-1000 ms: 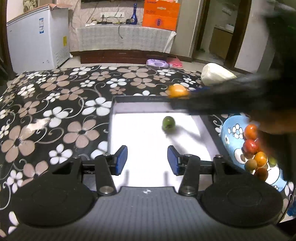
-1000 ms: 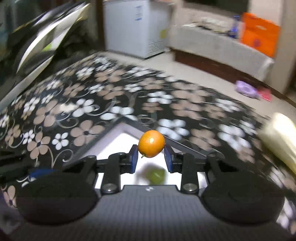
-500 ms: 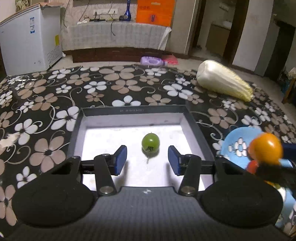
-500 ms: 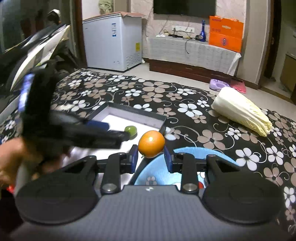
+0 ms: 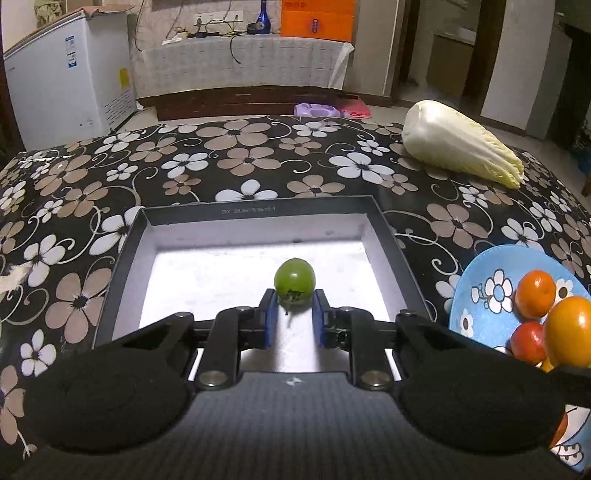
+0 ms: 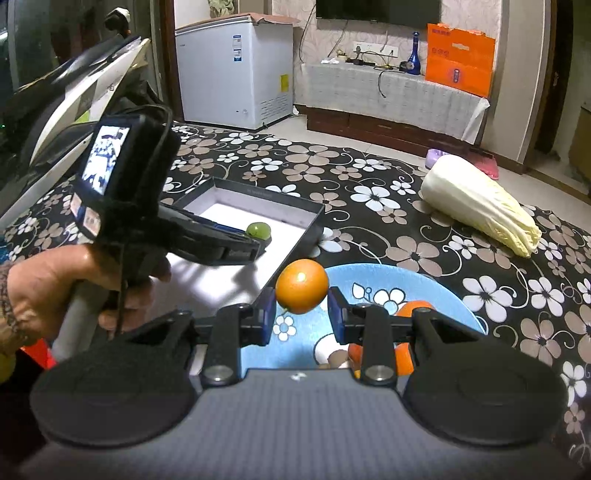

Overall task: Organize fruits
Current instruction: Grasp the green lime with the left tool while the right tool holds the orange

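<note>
Beside the box point(image 5: 388, 236), a cabbage point(image 5: 458, 147) lies.

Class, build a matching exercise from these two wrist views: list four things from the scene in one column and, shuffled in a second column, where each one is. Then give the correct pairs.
Things
1. green fruit
2. orange fruit
3. cabbage
4. blue bottle

Places
A. lying on the flowered tablecloth, far right
B. inside the black box, between the left claw fingers
C. on the sideboard by the back wall
D. held by the right claw above the blue plate

Pairs: 1-B, 2-D, 3-A, 4-C
</note>
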Demonstrator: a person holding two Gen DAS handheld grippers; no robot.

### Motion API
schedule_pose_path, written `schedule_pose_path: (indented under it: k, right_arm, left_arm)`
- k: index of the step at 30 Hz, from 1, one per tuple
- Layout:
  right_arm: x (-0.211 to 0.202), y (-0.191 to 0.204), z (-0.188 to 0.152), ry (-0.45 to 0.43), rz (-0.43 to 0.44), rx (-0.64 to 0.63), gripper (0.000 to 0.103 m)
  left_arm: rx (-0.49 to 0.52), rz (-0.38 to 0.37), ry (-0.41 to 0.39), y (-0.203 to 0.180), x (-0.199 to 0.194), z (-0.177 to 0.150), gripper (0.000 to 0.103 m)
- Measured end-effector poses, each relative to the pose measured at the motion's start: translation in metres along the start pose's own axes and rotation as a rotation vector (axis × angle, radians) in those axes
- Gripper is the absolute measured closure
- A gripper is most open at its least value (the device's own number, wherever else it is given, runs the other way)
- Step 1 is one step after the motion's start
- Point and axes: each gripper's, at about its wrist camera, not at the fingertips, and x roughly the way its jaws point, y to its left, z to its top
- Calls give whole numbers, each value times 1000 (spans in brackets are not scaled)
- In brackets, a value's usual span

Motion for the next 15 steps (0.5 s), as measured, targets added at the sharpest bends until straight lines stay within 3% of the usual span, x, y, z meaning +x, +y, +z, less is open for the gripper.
schedule_pose_path:
  k: [15]
  right_arm:
    - [3, 4, -1, -4, 10, 9, 70]
  left_arm:
    - [-25, 41, -24, 1, -24, -6, 81]
